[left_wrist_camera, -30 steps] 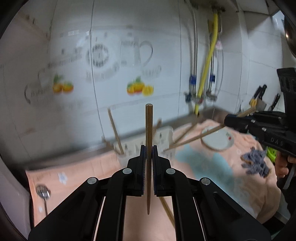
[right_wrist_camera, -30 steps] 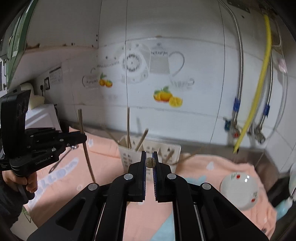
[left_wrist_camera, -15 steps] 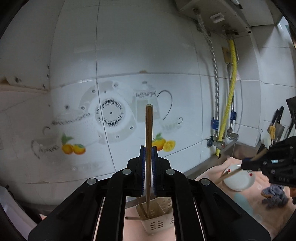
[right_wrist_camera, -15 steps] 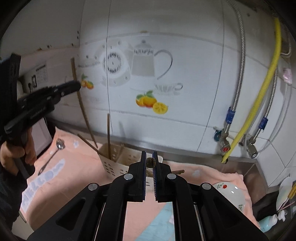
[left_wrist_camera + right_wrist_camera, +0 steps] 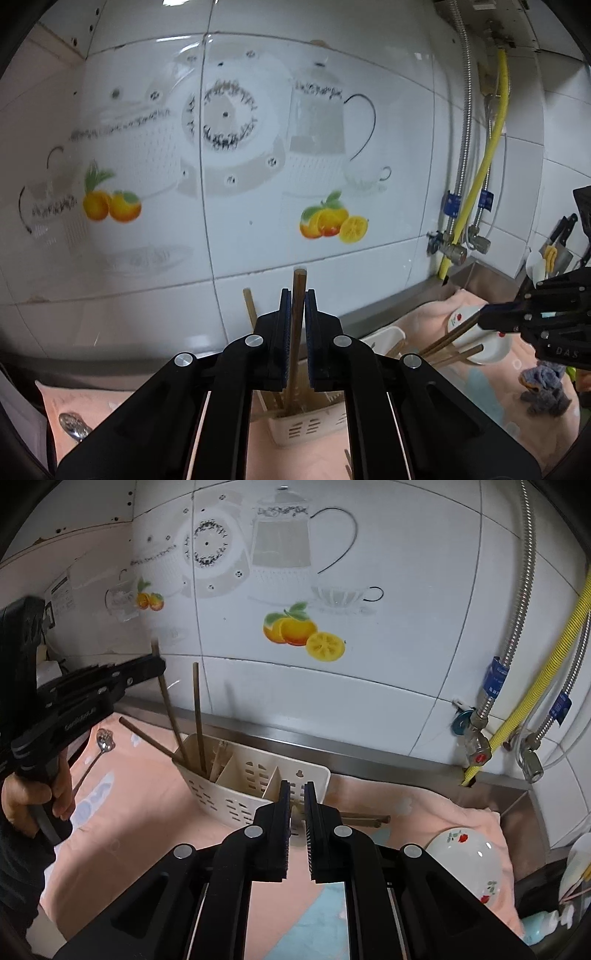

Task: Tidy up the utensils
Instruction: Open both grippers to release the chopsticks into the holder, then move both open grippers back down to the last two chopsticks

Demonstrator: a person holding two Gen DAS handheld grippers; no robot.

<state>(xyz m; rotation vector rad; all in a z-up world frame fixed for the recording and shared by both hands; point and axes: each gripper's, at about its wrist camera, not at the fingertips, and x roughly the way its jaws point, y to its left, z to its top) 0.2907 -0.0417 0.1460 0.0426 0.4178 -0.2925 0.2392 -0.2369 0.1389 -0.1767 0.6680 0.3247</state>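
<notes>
Chopstick, left: 1 wooden chopstick [image 5: 297, 295] stood upright between the pads of the left gripper [image 5: 294, 314], its lower end down inside the left compartment of the caddy [image 5: 236, 779].
Chopstick, right: the right gripper [image 5: 484, 320] was clamped on a second chopstick [image 5: 448, 338] that slanted down toward the caddy; from its own camera only a glimpse of the stick's end showed between the jaws.
Caddy: white, slotted, 3 compartments, on the peach towel [image 5: 147, 812] against the tiled wall; 2 or 3 sticks already leaned in the left compartment, the middle and right ones looked empty.
Left claw: closed on its chopstick.
Right claw: closed on its chopstick.
Step in hand: judged to be dropping both sticks into the caddy, left one nearly seated.
Next move: likely to loosen the left jaws so the stick slides home, then steer the right stick's tip over the rim into the same compartment.
Loose items: a chopstick pair [image 5: 364, 818] lay on the towel just right of the caddy; a spoon [image 5: 105, 740] lay on its left.
Surroundings: a plate [image 5: 469, 864] sat on the towel to the right, well apart.
</notes>
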